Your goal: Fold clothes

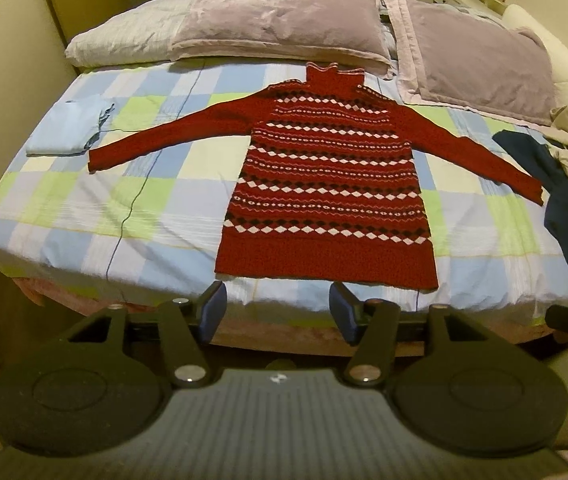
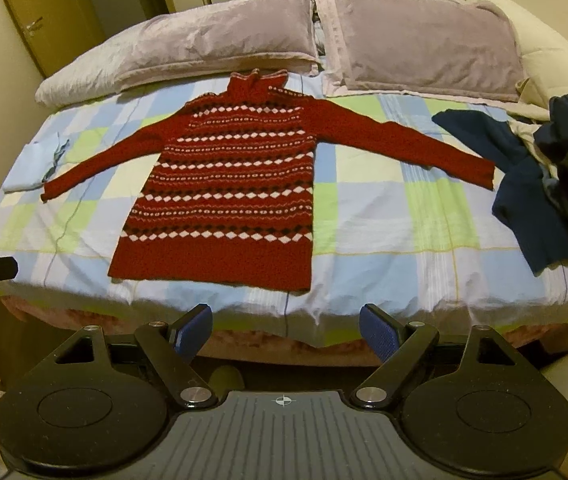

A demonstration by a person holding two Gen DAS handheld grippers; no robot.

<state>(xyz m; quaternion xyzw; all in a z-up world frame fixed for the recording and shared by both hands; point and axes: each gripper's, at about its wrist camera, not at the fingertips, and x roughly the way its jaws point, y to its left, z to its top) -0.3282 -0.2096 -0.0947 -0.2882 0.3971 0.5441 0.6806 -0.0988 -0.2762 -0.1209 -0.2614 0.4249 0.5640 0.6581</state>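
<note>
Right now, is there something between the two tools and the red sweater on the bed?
Nothing visible. Only bare checked bedsheet lies between the open left tool, the open right tool and the hem of the red sweater.

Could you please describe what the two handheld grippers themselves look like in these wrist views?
Both look alike. The left gripper and right gripper each have black angular link arms with silver pivot screws, two round black discs flanking a ribbed grey centre plate with a small crosshair mark, and blue textured finger pads. No cables or sleeves show.
</note>
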